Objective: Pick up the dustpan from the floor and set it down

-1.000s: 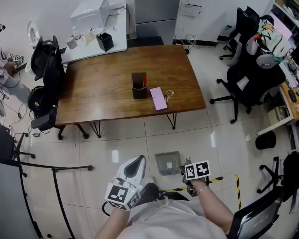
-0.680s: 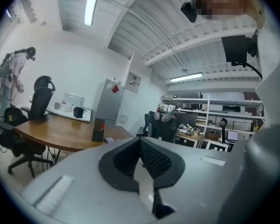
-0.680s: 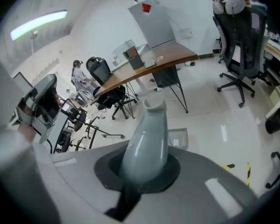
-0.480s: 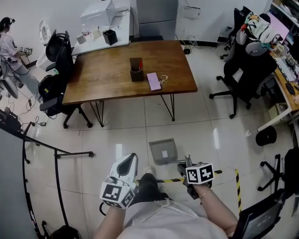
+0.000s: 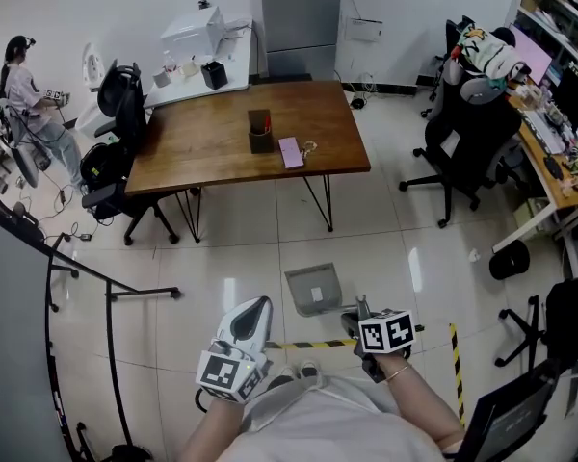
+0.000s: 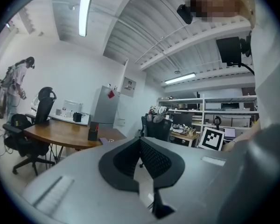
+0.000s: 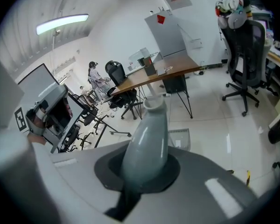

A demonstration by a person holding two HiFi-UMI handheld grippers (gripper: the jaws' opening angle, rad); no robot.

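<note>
Head view looks steeply down on a glossy floor of pale square tiles, streaked with reflections of the ceiling lights. The grey plastic dustpan lies low in front of the person, its flat pan turned towards the table. Whether it touches the tiles or hangs just above them cannot be told. Its long grey handle rises back to the right gripper, whose jaws are clamped round it — in the right gripper view the tube fills the gap between them. The left gripper is held off to the side, apart from the dustpan, its black-padded jaws closed together on nothing.

A strip of yellow-and-black hazard tape crosses the tiles between the two grippers, near the person's feet. Beyond the dustpan stands a brown wooden table on thin black legs, carrying a black pen holder and, just beside it, a lilac notebook. One black office chair stands at the table's left end. Another black office chair stands well apart to the right, near cluttered shelving. A white side desk stands against the far wall — and a seated person is at the far left. A black tubular rail curves across the floor on the left.
</note>
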